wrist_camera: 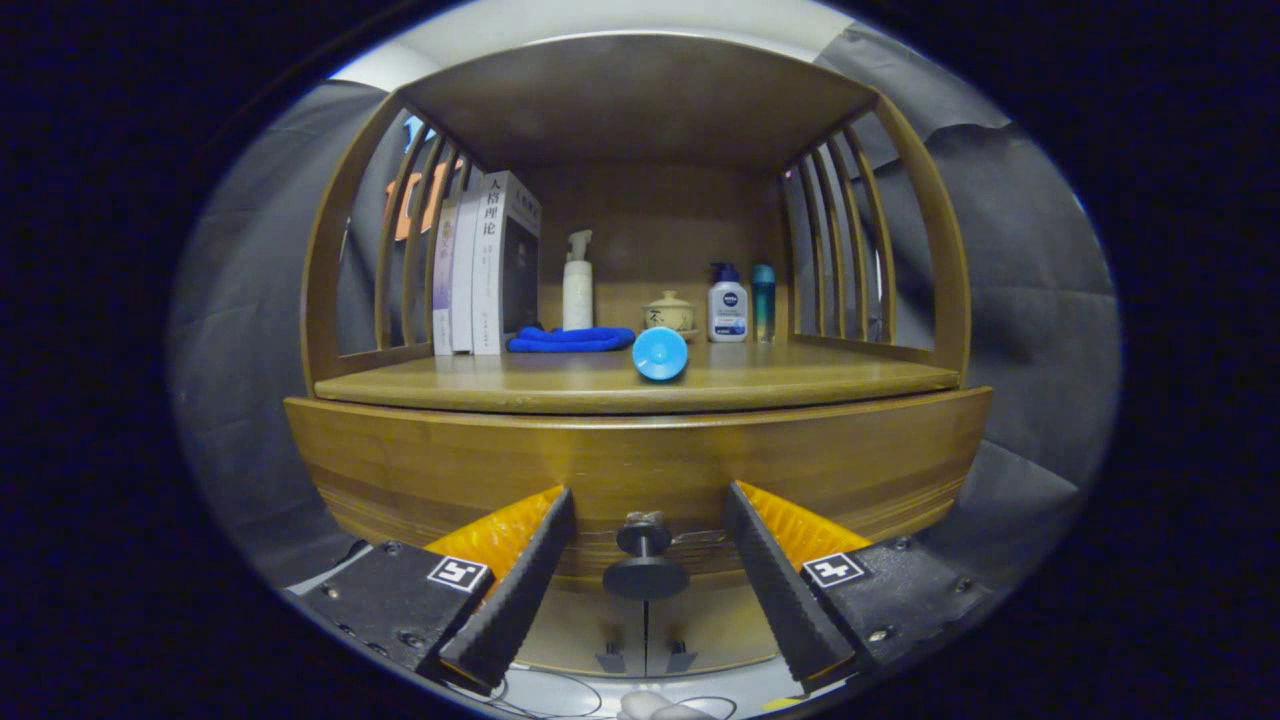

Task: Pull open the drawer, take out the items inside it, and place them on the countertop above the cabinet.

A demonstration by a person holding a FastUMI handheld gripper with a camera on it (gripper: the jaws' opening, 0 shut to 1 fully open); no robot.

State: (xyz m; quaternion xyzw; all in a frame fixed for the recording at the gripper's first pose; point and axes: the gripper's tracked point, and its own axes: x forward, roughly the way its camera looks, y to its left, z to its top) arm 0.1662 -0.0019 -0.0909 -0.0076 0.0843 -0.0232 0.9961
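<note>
A wooden cabinet faces me with its drawer front (640, 460) closed flush. The drawer's dark round knob (645, 560) sticks out low at the middle. My gripper (648, 530) is open, its two black ribbed fingers (520, 580) standing to either side of the knob with a gap on each side and touching nothing. Above the drawer lies the wooden countertop (800, 380), under a slatted shelf frame. Whatever is inside the drawer is hidden.
On the countertop stand several books (490, 265) at the left, a folded blue cloth (570, 340), a white pump bottle (577, 285), a blue round cup (660, 353) on its side near the front edge, a small lidded pot (669, 312), a lotion bottle (727, 305) and a teal bottle (764, 300).
</note>
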